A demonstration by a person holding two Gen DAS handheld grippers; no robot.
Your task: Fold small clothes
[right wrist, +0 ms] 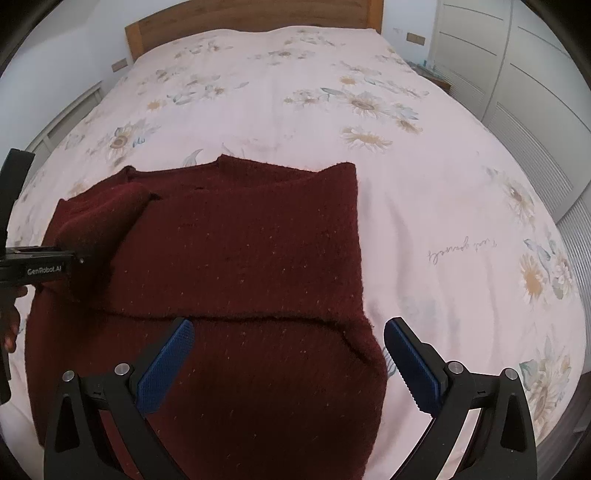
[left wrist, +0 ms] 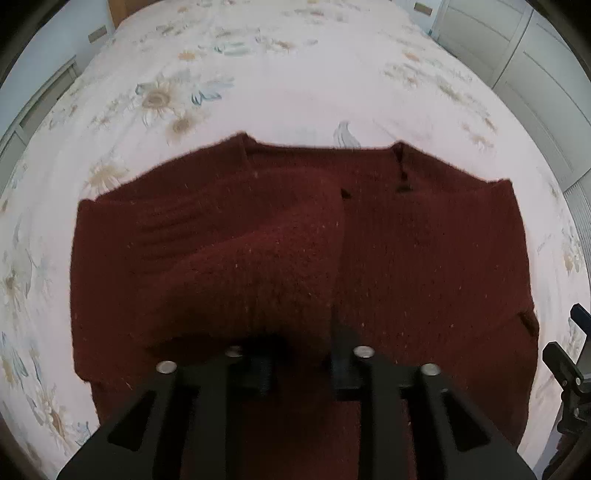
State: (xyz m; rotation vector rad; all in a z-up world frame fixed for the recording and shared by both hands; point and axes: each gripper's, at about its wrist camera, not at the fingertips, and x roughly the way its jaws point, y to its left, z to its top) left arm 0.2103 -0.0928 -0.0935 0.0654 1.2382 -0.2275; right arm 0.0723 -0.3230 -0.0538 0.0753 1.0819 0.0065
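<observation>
- Sweater [right wrist: 236,266], dark red knit, lies spread on the floral bed [right wrist: 424,229].
- Left tongs [left wrist: 301,363] are clenched on a raised fold; carry it across level, laying its edge straight.
- Right tongs [right wrist: 288,360] are released, hovering over the sweater's near right edge.

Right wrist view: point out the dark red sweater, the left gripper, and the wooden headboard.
dark red sweater [right wrist: 240,251]: right wrist view, flat middle panel of the knit.
left gripper [right wrist: 79,260]: right wrist view, tip of its black body against the sleeve.
wooden headboard [right wrist: 255,16]: right wrist view, upper board.
</observation>
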